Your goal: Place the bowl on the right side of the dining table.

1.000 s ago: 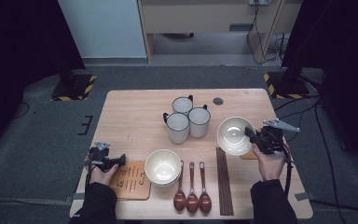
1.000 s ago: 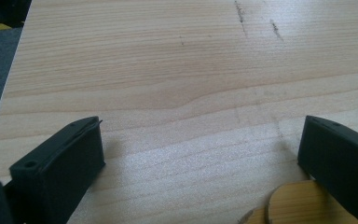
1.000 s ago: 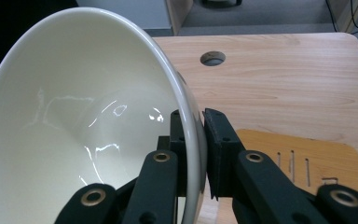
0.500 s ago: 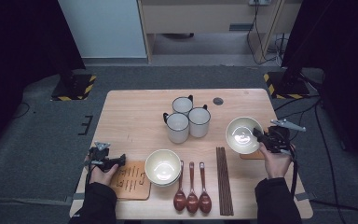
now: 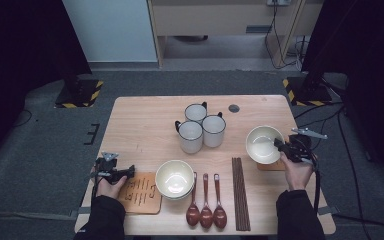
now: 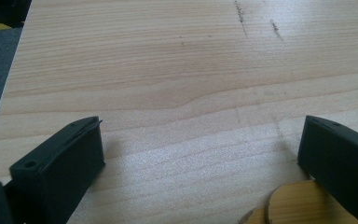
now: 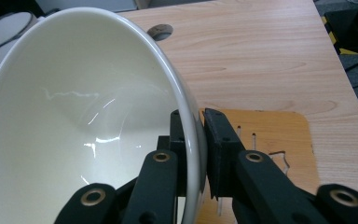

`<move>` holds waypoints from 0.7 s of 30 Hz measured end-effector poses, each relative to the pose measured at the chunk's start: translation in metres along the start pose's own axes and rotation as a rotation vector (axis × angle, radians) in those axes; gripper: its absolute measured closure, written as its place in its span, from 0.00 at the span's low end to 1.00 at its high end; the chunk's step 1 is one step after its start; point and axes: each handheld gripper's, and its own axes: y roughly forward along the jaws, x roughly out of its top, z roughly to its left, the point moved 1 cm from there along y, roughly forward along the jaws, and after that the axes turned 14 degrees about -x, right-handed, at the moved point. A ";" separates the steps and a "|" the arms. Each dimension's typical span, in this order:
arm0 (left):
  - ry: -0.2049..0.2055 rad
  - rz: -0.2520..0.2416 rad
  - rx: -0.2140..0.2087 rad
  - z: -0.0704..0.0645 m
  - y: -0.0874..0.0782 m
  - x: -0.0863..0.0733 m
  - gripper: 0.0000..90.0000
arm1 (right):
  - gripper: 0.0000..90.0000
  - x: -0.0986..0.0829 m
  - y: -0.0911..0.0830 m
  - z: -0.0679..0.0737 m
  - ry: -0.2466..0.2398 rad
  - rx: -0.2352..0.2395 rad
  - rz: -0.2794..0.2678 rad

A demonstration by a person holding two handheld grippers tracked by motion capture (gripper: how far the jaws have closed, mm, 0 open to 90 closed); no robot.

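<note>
Now the right gripper (image 5: pixel 280 146), clamped on the glossy cream ceramic bowl's (image 5: pixel 263 144) rim, has lowered it toward the square wooden coaster (image 7: pixel 265 140) beneath, while the left gripper (image 5: pixel 128 171) idles wide open.

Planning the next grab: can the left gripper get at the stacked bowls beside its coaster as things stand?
Probably yes: the left gripper is open and holds nothing, and the stacked bowls sit just past the coaster with nothing between.

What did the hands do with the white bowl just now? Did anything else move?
The right tongs, shut on the rim of the white bowl, carried it to the right and a little farther from the person, over the wooden coaster by the table's right edge. The left tongs stayed open by the other coaster. The mugs, second bowl, spoons and chopsticks did not move.
</note>
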 end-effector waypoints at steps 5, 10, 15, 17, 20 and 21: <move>0.000 0.000 0.000 0.000 0.000 0.000 0.00 | 0.91 -0.001 0.006 -0.006 0.005 -0.018 0.011; 0.000 0.000 0.000 0.000 0.000 0.000 0.00 | 0.91 -0.001 0.012 -0.010 0.010 -0.033 0.022; 0.000 0.000 0.000 0.000 0.000 0.000 0.00 | 0.91 -0.002 0.019 -0.014 0.014 -0.047 0.038; 0.000 0.000 0.000 0.000 0.000 0.000 0.00 | 0.92 -0.002 0.021 -0.017 0.019 -0.054 0.041; 0.000 0.000 0.000 0.000 0.000 0.000 0.00 | 0.91 -0.003 0.026 -0.022 0.033 -0.066 0.056; 0.000 0.000 0.000 0.000 0.000 0.000 0.00 | 0.91 -0.003 0.027 -0.024 0.032 -0.075 0.060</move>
